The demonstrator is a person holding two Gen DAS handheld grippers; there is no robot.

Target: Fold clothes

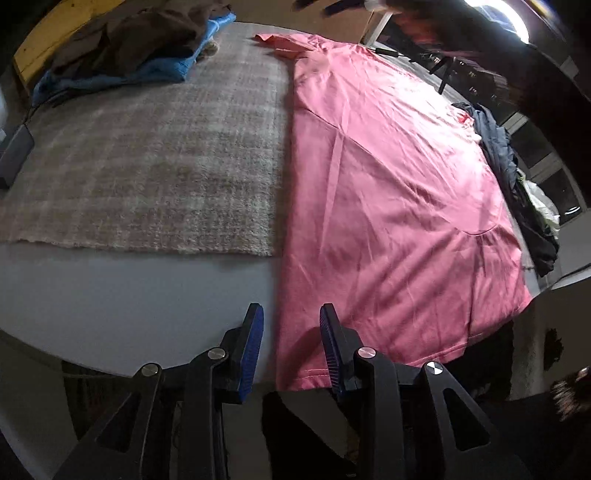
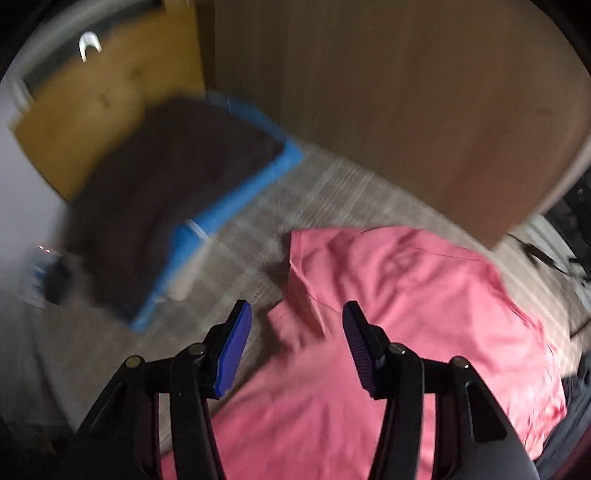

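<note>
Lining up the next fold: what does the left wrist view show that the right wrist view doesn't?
Left wrist only: the pink shirt's near hem at the table edge, and a dark garment pile along its far side. Right wrist only, blurred: the shirt's sleeve folded inward, below its open tongs. Both: the shirt spread flat, gray rug, brown clothes on blue; left tongs open too.

I see a plain pink shirt on the right, lying over a beige-grey rug with a faint plaid pattern. Far left, dark brown clothing sits on bright blue fabric. My left tongs and right tongs are black with blue pads.
</note>
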